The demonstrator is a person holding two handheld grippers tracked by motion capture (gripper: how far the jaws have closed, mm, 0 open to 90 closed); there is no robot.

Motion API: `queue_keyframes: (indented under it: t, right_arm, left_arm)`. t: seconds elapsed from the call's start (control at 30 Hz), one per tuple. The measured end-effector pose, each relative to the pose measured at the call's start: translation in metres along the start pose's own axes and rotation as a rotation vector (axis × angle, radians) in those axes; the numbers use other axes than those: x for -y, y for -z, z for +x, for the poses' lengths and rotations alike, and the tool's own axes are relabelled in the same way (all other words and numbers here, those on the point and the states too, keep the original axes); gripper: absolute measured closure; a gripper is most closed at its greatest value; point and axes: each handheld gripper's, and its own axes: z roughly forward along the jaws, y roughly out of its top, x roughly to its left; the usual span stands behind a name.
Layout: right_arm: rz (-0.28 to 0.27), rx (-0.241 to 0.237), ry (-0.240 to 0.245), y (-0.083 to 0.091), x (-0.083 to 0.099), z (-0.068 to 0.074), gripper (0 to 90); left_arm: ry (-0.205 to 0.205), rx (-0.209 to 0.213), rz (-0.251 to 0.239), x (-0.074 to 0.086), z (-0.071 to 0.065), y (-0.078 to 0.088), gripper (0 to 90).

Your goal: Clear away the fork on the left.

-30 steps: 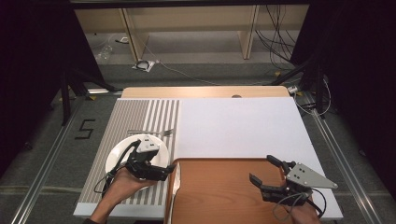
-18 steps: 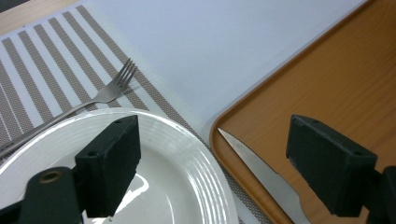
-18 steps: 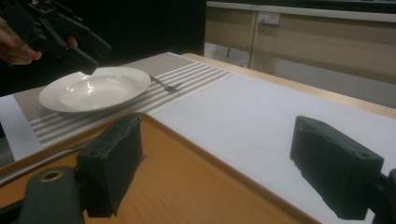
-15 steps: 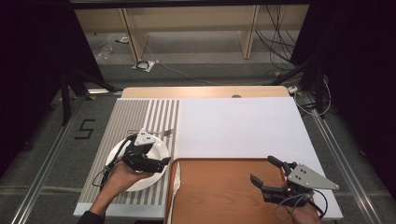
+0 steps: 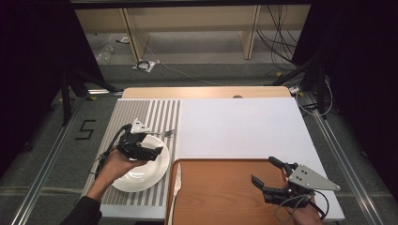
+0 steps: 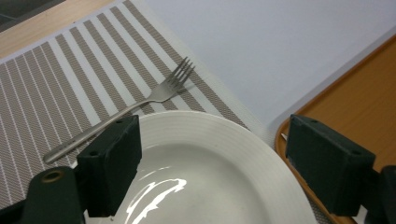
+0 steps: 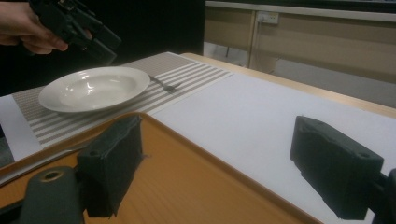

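Observation:
My left gripper (image 5: 156,152) hangs open just above a white deep plate (image 5: 141,176) on the striped placemat (image 5: 150,112). In the left gripper view its jaws (image 6: 217,140) stand wide apart over the plate's far rim (image 6: 205,135), with nothing between them. A metal fork (image 6: 154,95) lies on the mat just beyond the plate, tines toward the white sheet; it is also visible from above (image 5: 165,133). My right gripper (image 5: 266,171) is open and empty over the right part of the wooden tray (image 5: 220,197). From there I see the plate (image 7: 93,86) and the left gripper (image 7: 88,35) farther off.
A knife (image 5: 176,187) lies along the tray's left edge, beside the plate. A bare white sheet (image 5: 239,126) covers the table's middle and right. A wooden strip (image 5: 206,92) runs along the far edge. Cables and shelving lie on the floor beyond.
My left gripper has moved away from the person across the plate, toward the fork. The right gripper has stayed in place.

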Motion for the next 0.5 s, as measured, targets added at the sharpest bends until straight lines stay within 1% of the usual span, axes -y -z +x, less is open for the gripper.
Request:
queue_keyframes:
  t: [0.1,0.13,0.2,0.23,0.3,0.33,0.4,0.47,0.5]
  right_arm:
    - [0.001,-0.001,-0.001,0.0,0.0,0.0,18.0]
    - [0.0,-0.001,-0.002,0.0,0.0,0.0,18.0]
    - [-0.001,-0.001,-0.001,0.0,0.0,0.0,18.0]
    - [0.007,-0.001,0.001,0.001,0.0,0.0,18.0]
    - [-0.001,-0.003,-0.005,0.0,0.0,0.0,18.0]
    - [-0.001,-0.002,0.0,0.0,0.0,0.0,18.0]
    - [-0.001,-0.002,0.001,0.0,0.001,-0.001,18.0]
    - [-0.003,-0.004,-0.01,0.0,0.0,-0.001,18.0]
    - [-0.002,-0.003,-0.011,0.0,0.0,-0.001,18.0]
  left_arm:
    - [-0.008,-0.013,0.014,-0.006,0.01,-0.004,18.6]
    - [-0.018,-0.02,0.02,-0.008,0.013,-0.004,18.6]
    - [-0.017,-0.031,0.016,-0.013,0.019,-0.006,18.6]
    - [-0.016,-0.031,0.016,-0.015,0.022,-0.007,18.7]
    - [-0.021,-0.032,0.026,-0.018,0.027,-0.011,18.7]
    - [-0.02,-0.036,0.03,-0.019,0.029,-0.014,18.7]
    - [-0.015,-0.039,0.045,-0.022,0.035,-0.019,18.7]
    - [-0.006,-0.031,0.062,-0.023,0.039,-0.024,19.0]
    - [-0.013,-0.035,0.074,-0.024,0.04,-0.026,19.0]
